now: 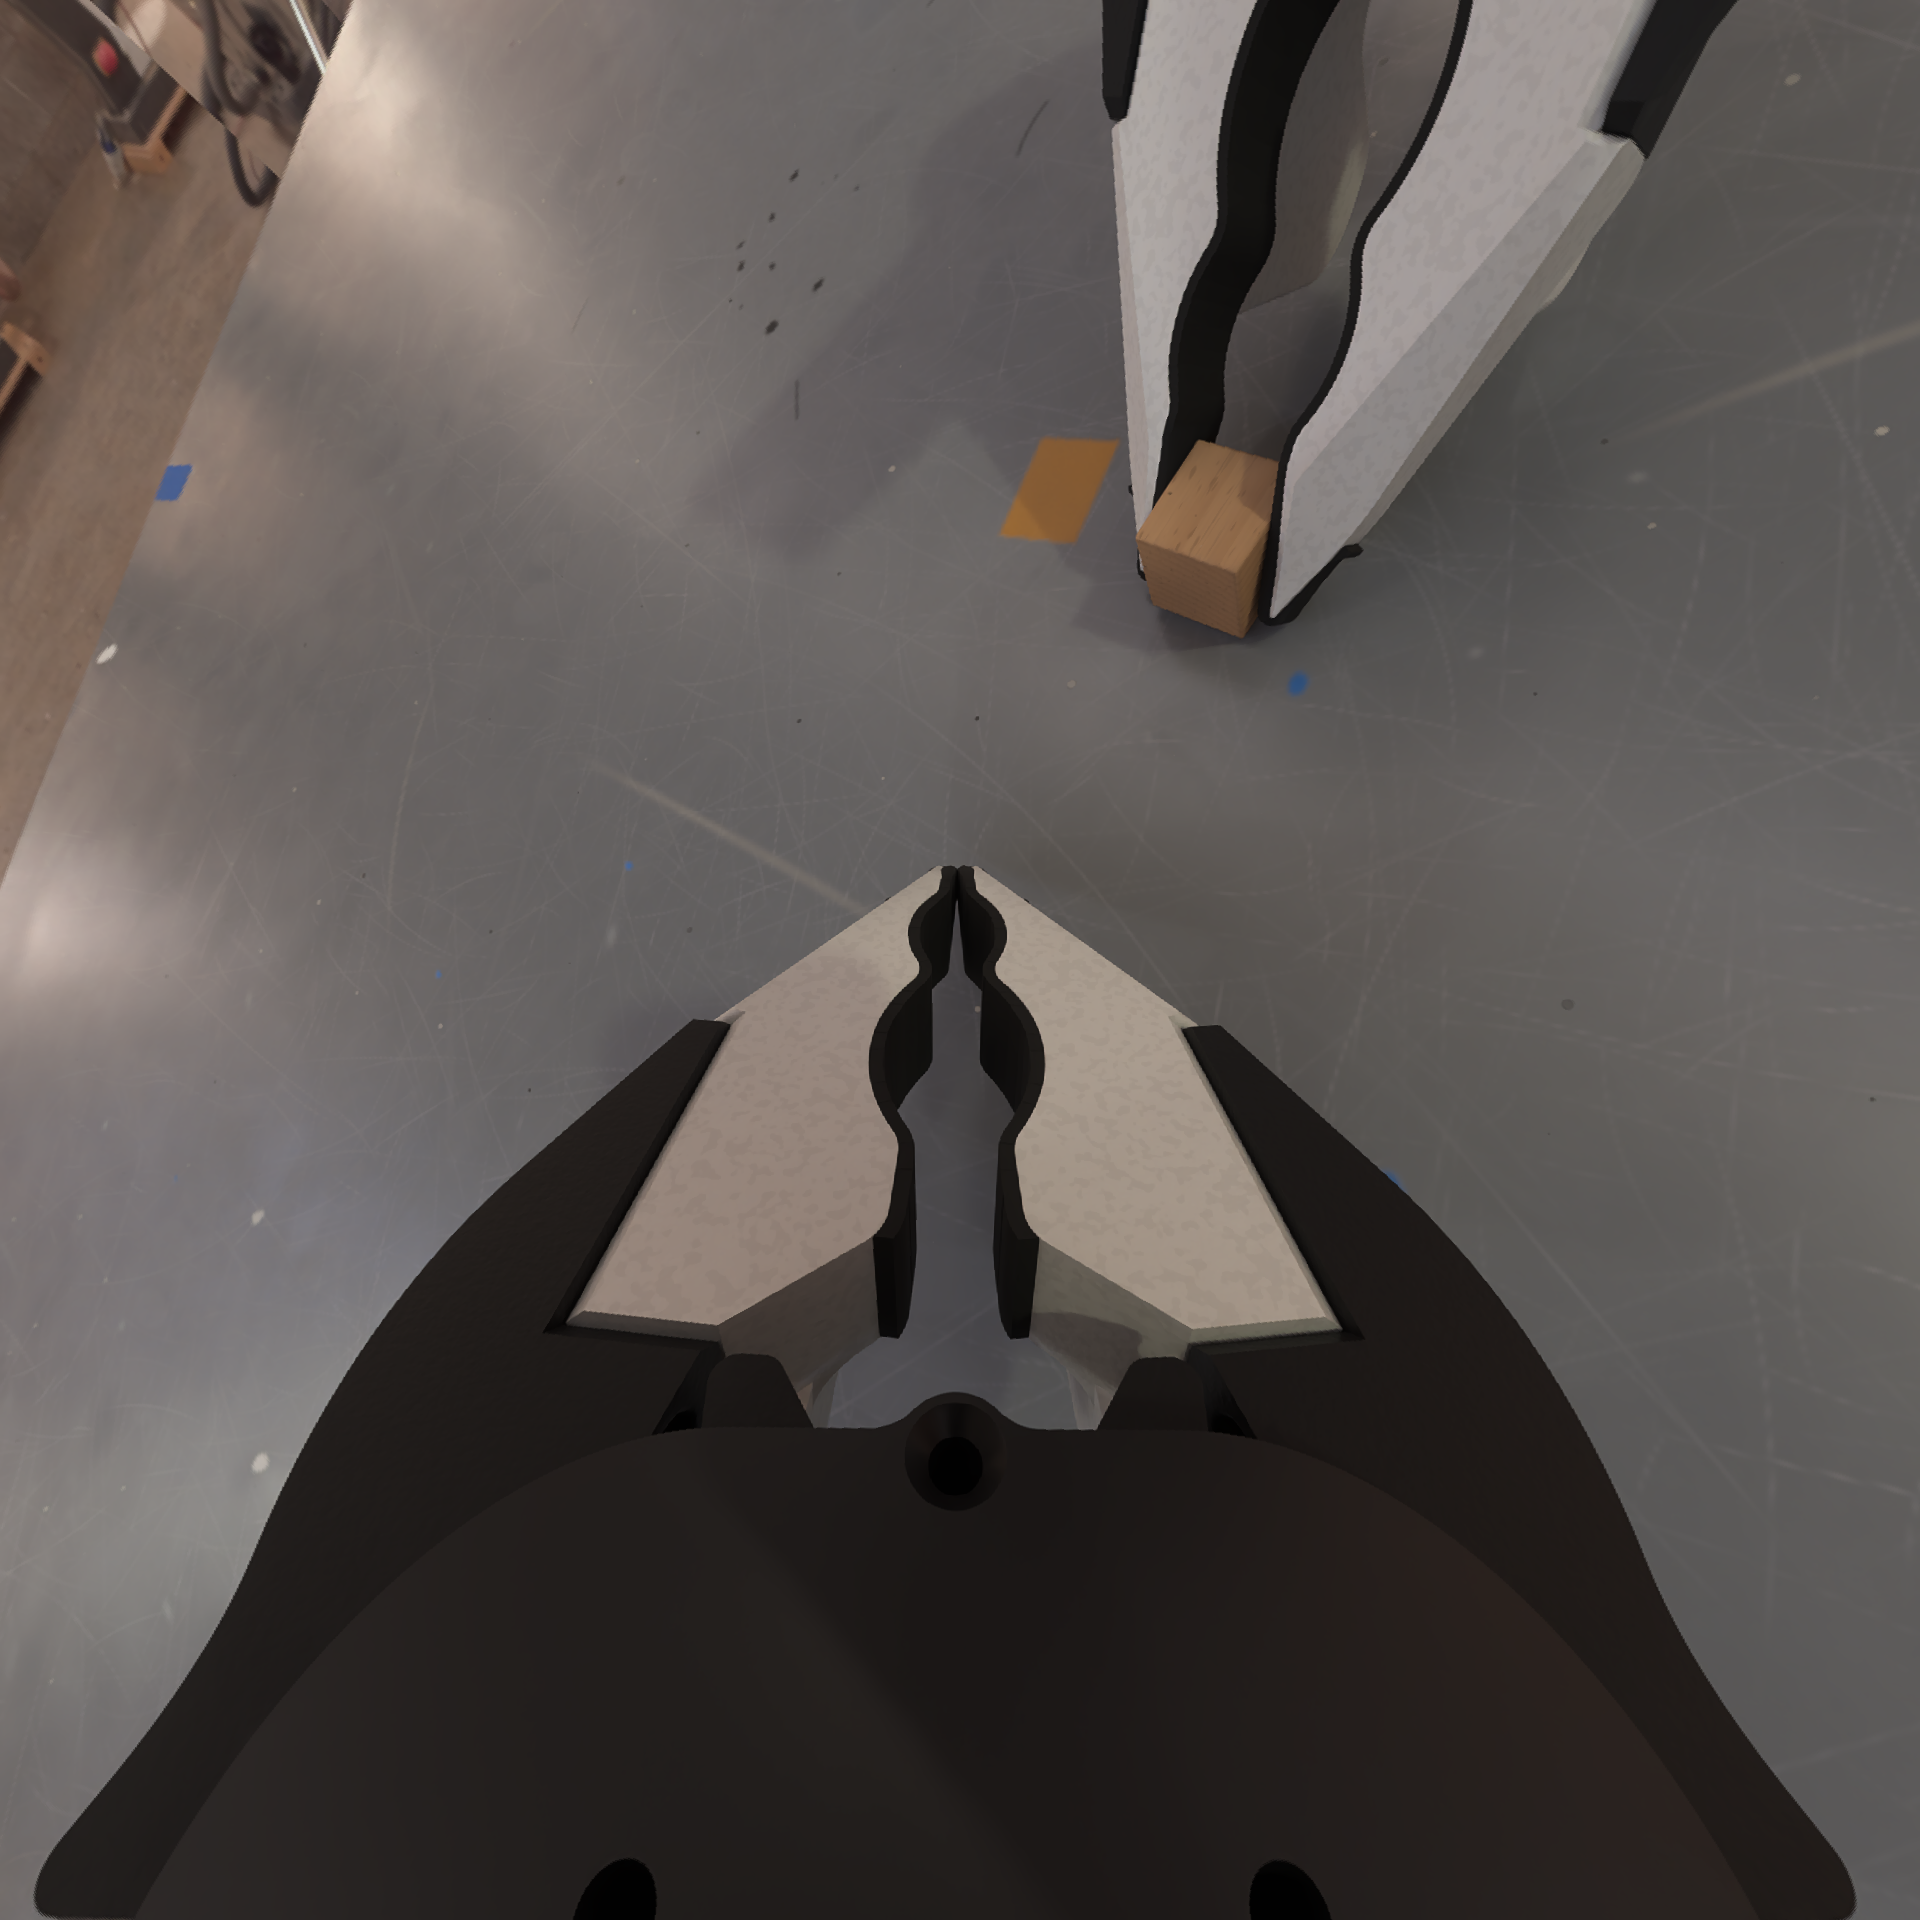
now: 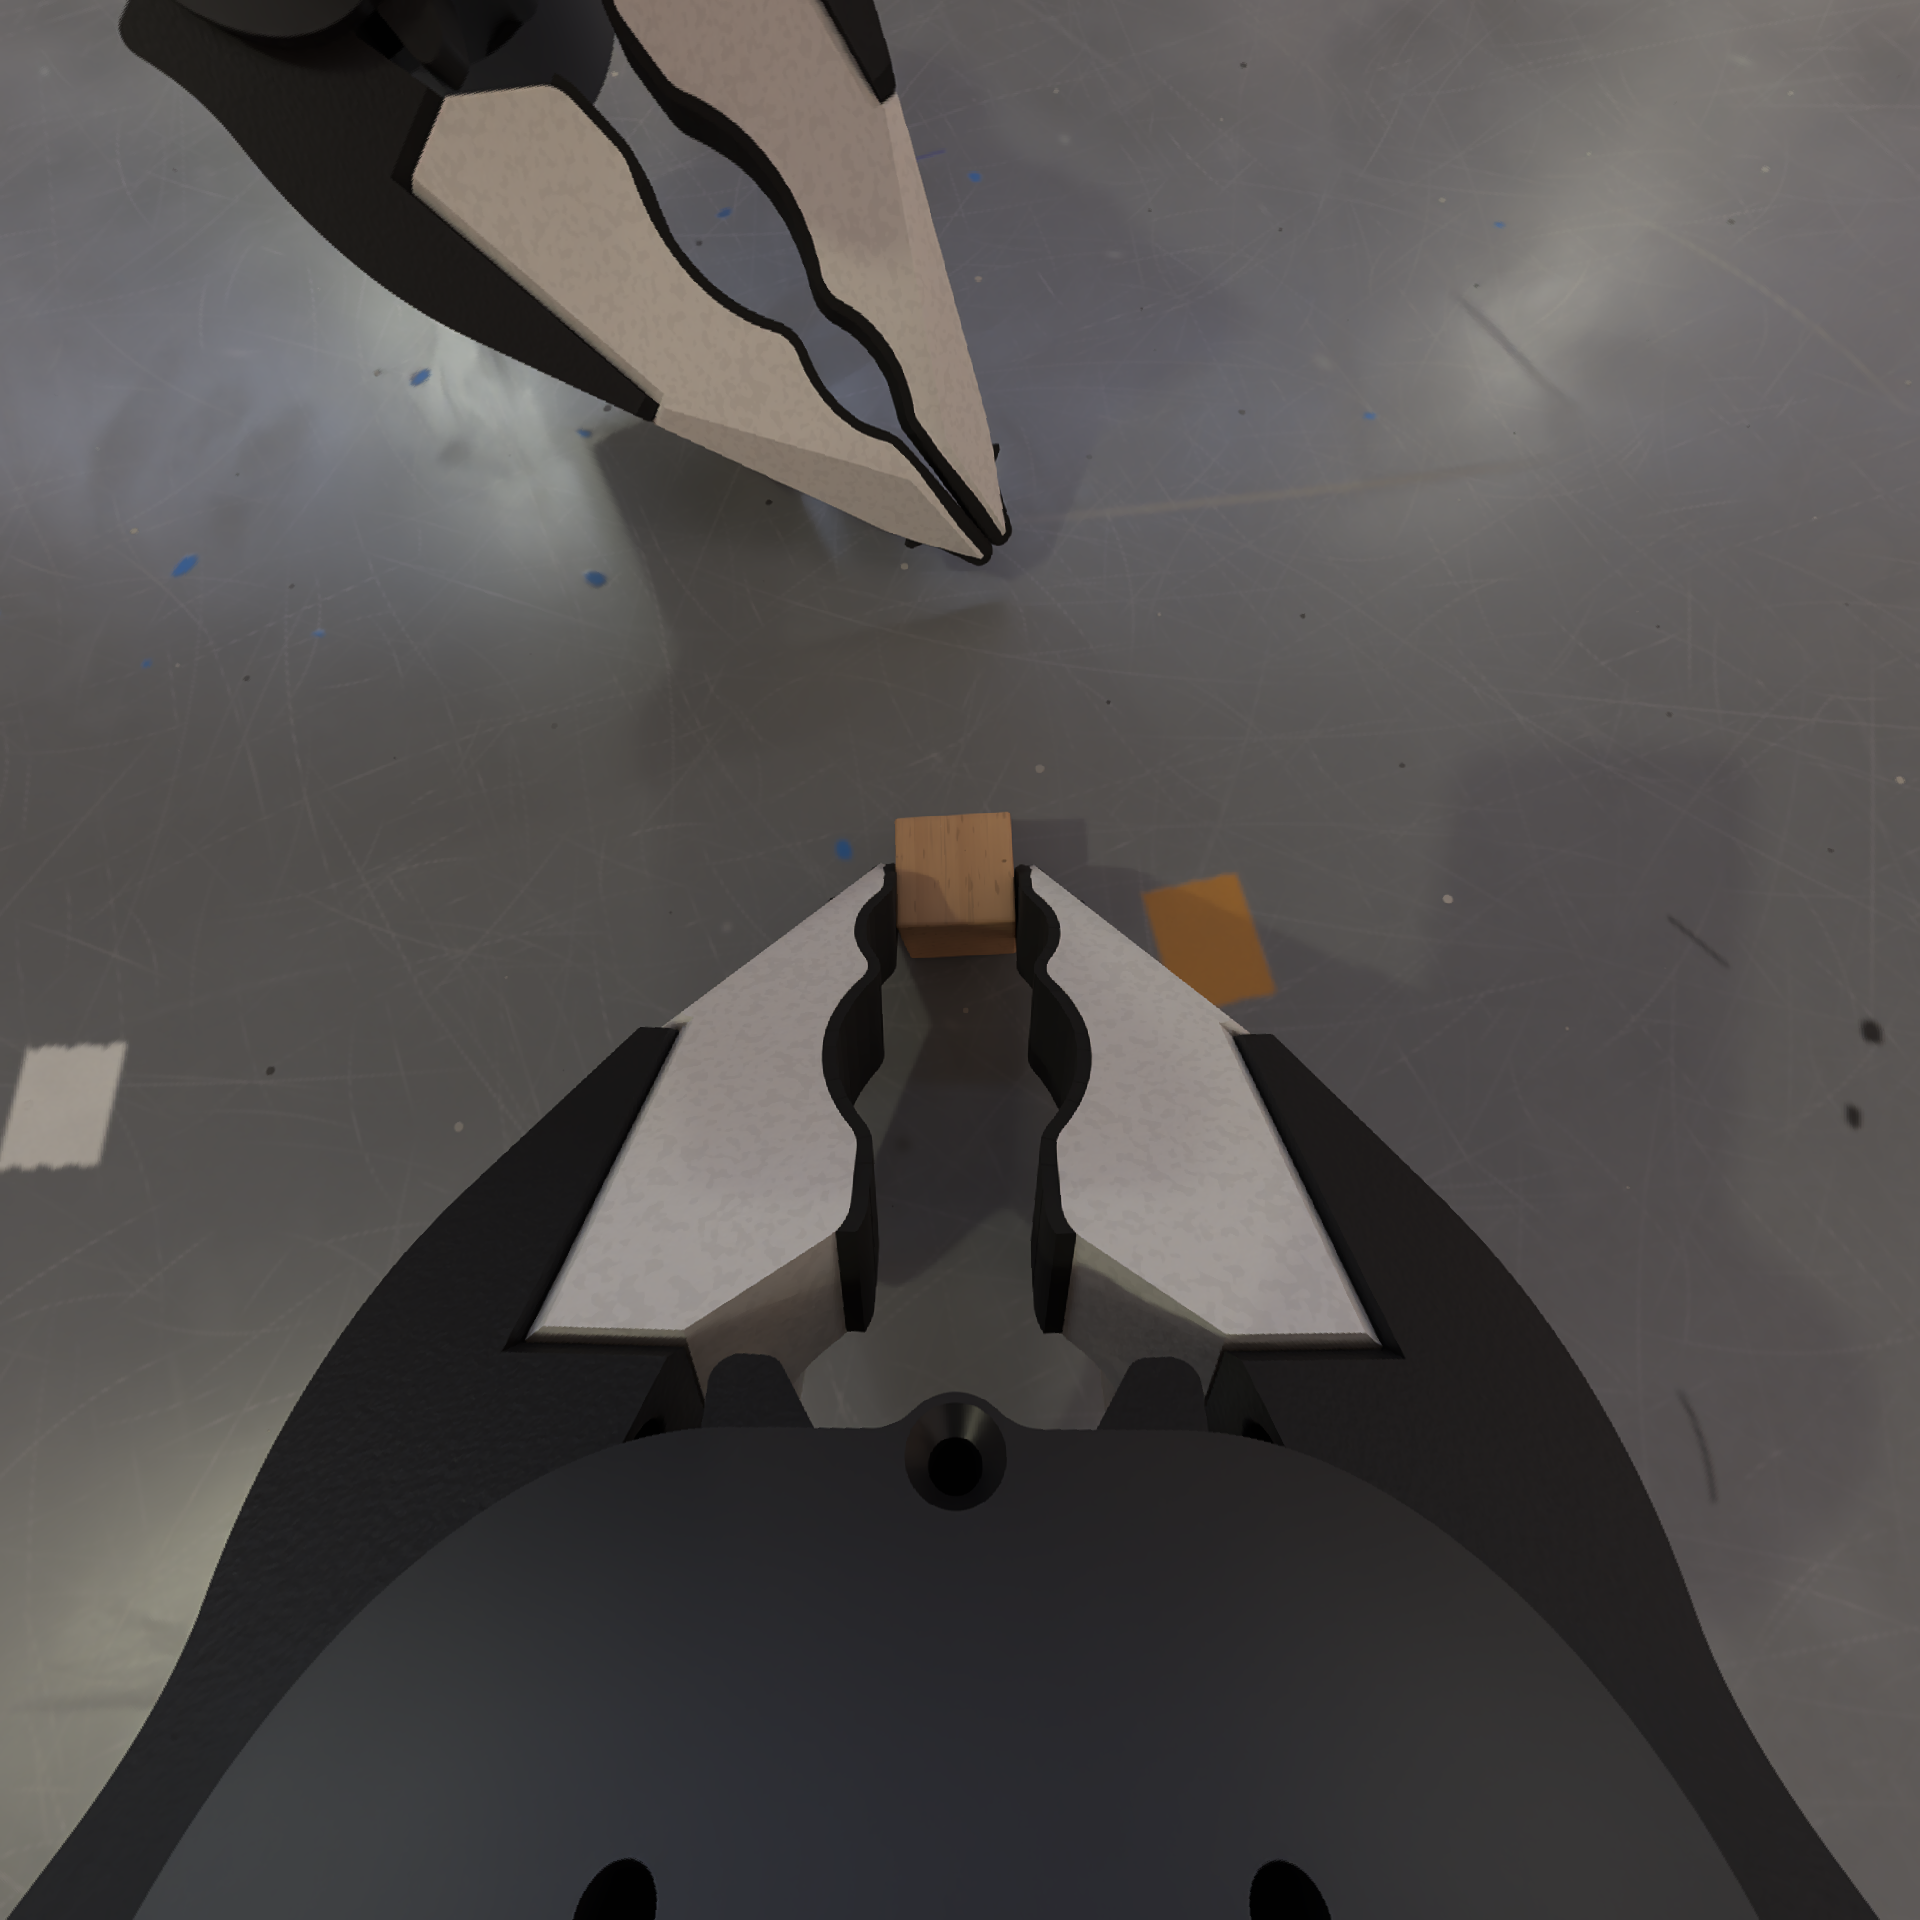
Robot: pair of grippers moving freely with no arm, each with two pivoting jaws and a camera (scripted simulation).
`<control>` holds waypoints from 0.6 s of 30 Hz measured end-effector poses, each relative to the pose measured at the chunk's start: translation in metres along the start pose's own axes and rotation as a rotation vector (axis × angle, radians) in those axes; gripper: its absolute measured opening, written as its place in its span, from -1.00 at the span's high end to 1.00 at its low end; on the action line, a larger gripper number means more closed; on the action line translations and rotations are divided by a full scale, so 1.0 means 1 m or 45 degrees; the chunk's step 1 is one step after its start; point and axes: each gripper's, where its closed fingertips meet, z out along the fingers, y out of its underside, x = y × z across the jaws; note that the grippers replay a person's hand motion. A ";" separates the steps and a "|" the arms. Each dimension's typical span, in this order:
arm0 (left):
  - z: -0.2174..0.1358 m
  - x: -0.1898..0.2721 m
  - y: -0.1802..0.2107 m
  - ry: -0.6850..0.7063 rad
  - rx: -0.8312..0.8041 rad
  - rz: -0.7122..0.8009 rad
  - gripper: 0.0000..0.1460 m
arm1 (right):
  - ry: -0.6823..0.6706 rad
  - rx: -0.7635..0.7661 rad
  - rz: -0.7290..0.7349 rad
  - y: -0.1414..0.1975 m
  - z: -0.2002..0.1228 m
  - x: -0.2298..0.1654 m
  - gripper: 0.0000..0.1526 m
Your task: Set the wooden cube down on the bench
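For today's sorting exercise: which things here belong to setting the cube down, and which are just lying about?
Part of the job:
wooden cube
right claw, shut on the cube
grey bench

Just lying about:
left claw, shut and empty
orange patch
white patch
blue specks

The wooden cube (image 1: 1205, 540) is small and light brown, with thin lines of wood grain on its sides. It is sitting low on the gray bench (image 1: 623, 675), and its bottom edge is looking like it is touching the top. It is standing straight, not tipping. In the right wrist view the wooden cube (image 2: 954, 881) is showing its flat top and one darker side.
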 end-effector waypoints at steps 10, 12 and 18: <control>-0.012 -0.018 -0.011 -0.074 0.187 -0.165 0.94 | -0.047 0.001 0.028 0.000 -0.001 -0.001 0.70; -0.016 -0.020 -0.013 -0.067 0.232 -0.204 0.94 | -0.036 -0.001 0.004 0.000 -0.001 -0.002 0.67; -0.007 -0.009 -0.001 -0.036 0.095 -0.079 0.92 | -0.060 0.001 0.020 0.000 -0.001 -0.003 0.65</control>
